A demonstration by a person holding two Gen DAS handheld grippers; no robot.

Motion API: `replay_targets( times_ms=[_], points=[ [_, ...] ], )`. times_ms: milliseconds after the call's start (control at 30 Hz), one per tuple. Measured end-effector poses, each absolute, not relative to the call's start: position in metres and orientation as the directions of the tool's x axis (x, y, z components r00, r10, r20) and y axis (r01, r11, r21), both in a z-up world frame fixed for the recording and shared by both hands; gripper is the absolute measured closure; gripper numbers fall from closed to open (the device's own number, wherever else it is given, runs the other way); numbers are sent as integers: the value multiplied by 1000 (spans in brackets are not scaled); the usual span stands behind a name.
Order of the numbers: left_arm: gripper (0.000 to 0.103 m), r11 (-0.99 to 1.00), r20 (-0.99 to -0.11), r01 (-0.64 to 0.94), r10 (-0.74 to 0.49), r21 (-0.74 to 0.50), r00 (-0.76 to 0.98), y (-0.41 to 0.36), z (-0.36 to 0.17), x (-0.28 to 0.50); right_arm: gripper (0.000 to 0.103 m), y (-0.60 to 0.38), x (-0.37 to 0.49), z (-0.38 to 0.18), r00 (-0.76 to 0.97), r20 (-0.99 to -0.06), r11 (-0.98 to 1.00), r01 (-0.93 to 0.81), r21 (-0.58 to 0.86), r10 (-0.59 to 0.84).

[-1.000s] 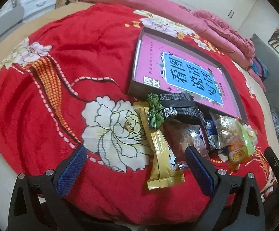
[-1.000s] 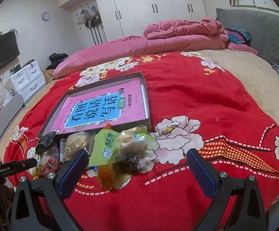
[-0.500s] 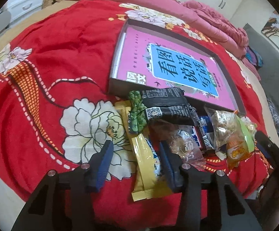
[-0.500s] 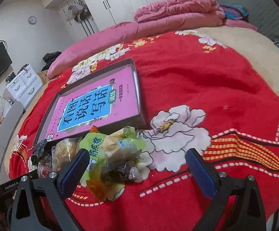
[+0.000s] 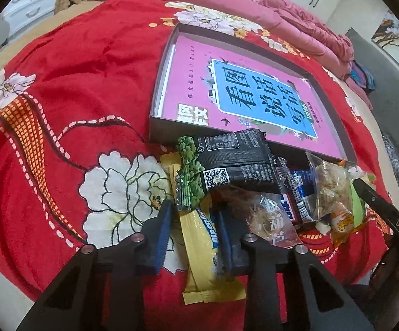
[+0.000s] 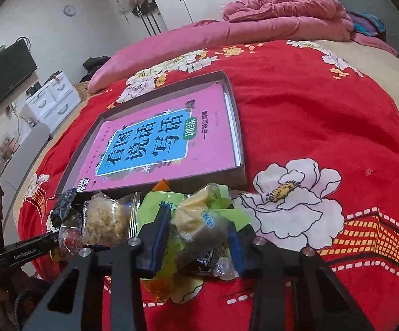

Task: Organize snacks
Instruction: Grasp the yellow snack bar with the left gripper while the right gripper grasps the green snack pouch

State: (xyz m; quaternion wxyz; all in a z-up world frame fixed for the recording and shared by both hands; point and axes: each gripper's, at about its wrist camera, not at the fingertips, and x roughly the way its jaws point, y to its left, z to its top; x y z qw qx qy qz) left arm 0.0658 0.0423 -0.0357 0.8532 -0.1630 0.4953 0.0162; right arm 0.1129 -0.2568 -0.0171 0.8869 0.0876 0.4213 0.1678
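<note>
Snacks sit in a heap on the red floral blanket [image 5: 70, 88] of the bed, just in front of the near wall of a shallow grey box [image 5: 161, 132] w/ a pink book [image 5: 196, 82] lying flat inside.

L to R in the left wrist view: left gripper [image 5: 194, 229] narrowed around the yellow bar packet [image 5: 202, 251], blue pads on both sides of it; whether they actually press it, can't tell. Black-and-green packet [image 5: 227, 165] lies across the bar's far end. Next, clear bag w/ brownish filling [image 5: 271, 220], a blue-white packet [image 5: 298, 195], then a clear bag of crumbly snack [image 5: 329, 187].

Right wrist view, L to R: same crumbly bag [image 6: 108, 218], then right gripper [image 6: 196, 234] closed in on a pale yellow pouch [image 6: 199, 226] atop the green packet [image 6: 155, 207]. Both pads against the pouch sides.
</note>
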Motion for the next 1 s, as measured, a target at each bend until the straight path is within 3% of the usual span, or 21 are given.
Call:
replay_targets(
  times_ms=[233,500,1000],
  points=[
    [85,936,-843,-197,-156,-293,516,48,-34,61,64,-263,108,-6,638,-682,934,-226,279,358],
    [86,927,-825,-190,-178,-323,537,53,-27,53,64,-264,107,2,663,-656,932,-230,279,360],
    [86,927,-787,-250,-74,-281,612,89,-6,27,64,-260,107,12,672,-626,917,-248,312,395]
  ],
)
